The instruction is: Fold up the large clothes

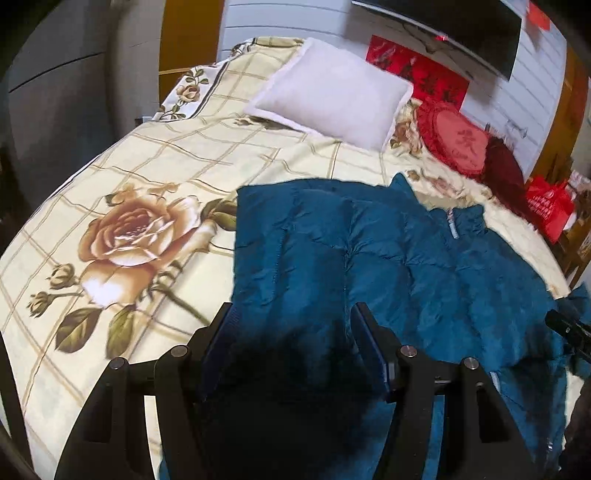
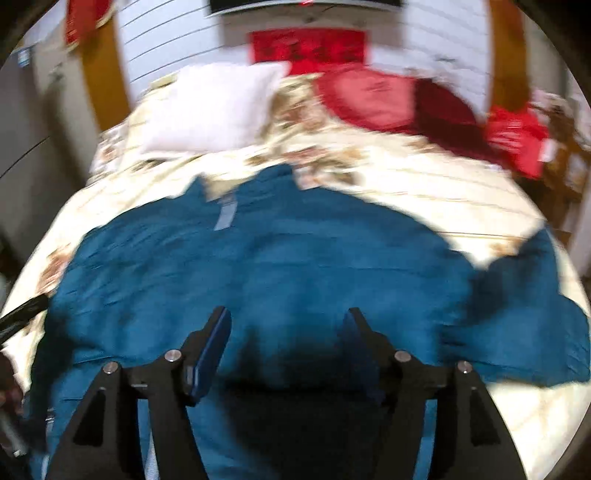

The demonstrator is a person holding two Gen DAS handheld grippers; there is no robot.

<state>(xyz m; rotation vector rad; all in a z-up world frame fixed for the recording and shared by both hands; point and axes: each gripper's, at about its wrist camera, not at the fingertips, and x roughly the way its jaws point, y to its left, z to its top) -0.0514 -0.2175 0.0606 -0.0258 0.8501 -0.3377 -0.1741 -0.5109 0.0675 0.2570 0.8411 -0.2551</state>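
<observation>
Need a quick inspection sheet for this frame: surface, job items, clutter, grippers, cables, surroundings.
Surface: bed with a floral bedspread, cream with a grid pattern.
Job's things: blue padded jacket spread on the bed, one sleeve lying out to the side.
Clutter: white pillow, red heart-shaped cushion, dark red cushion, red bag at the bed's edge.
Grippers: left gripper open above the jacket, nothing between its fingers; right gripper open above the jacket, picture blurred.
Cables: nothing seen.
Surroundings: white panelled wall, dark screen, red poster.
</observation>
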